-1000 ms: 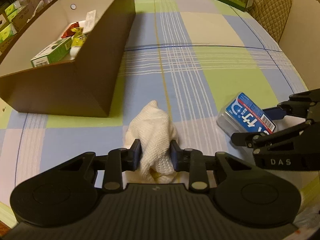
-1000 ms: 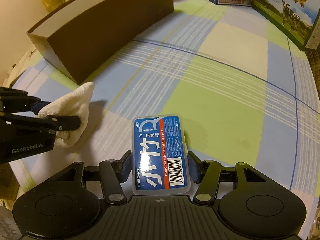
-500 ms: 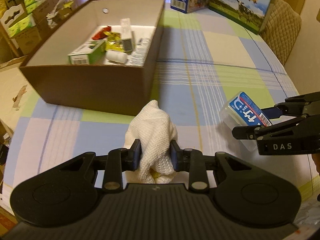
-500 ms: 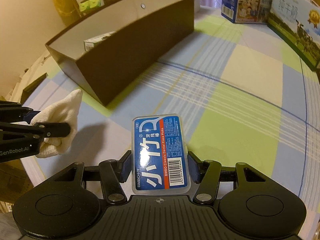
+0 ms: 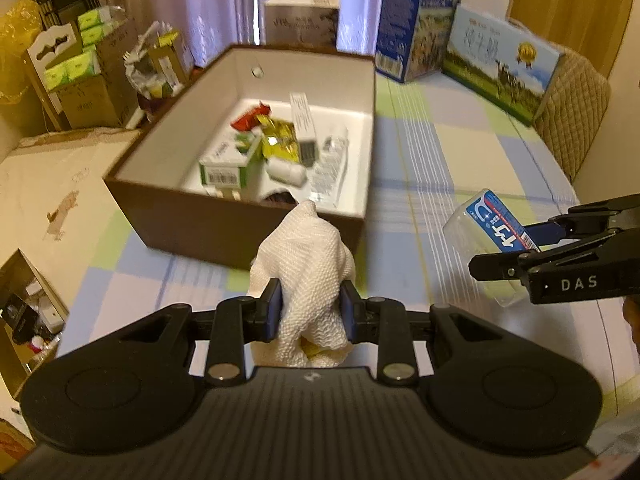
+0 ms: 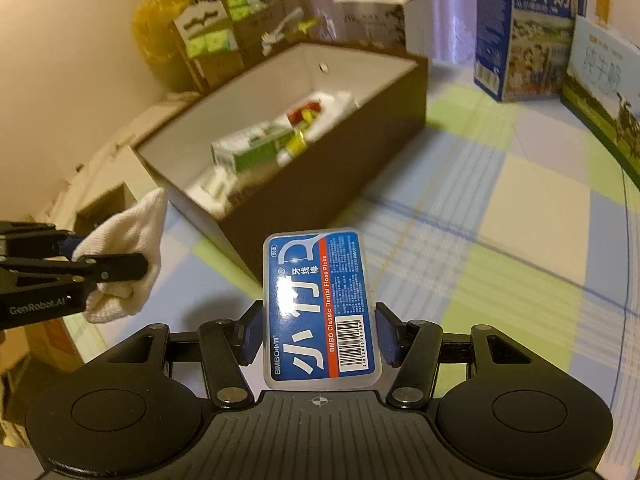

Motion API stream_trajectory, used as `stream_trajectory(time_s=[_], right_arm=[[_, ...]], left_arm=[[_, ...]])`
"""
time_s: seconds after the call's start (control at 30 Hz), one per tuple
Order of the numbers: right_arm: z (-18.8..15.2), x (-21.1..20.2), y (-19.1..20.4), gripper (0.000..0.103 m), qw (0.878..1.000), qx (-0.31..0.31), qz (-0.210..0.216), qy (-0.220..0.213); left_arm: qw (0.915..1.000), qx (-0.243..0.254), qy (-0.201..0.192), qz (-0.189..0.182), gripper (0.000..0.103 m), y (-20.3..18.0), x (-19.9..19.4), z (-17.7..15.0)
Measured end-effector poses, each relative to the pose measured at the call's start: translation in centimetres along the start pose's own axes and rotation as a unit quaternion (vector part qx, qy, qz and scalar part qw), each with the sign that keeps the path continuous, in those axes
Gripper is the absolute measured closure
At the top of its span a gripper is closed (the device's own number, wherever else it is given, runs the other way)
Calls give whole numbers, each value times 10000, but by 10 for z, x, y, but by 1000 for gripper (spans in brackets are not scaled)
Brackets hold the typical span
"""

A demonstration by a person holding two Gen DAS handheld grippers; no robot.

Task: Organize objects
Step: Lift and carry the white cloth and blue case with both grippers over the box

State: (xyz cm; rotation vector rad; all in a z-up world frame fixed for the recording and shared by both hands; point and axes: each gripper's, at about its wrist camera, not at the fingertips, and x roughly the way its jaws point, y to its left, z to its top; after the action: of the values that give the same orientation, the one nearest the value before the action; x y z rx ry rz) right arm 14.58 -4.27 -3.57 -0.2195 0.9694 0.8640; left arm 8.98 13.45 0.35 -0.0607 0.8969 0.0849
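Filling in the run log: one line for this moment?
left gripper: shut on white cloth | right gripper: shut on floss-pick box | both lifted, facing brown box

I can't read the blurred packets in the brown box [image 5: 168, 216] ahead; my right gripper [image 5: 516, 248] runs off frame.

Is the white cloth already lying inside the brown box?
No, the white cloth is pinched in the left tongs, outside the brown box.
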Motion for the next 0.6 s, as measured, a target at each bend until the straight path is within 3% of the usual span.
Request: stream_trajectory(time_s=[0.27, 0.6], right_arm=[[40, -2, 25, 50, 9990, -111, 301, -324], [94, 26, 42, 50, 9971, 56, 529, -543]], left_arm=[[9991, -66, -419, 37, 77, 28, -17, 31], [9984, -30, -560, -41, 77, 51, 6, 68]])
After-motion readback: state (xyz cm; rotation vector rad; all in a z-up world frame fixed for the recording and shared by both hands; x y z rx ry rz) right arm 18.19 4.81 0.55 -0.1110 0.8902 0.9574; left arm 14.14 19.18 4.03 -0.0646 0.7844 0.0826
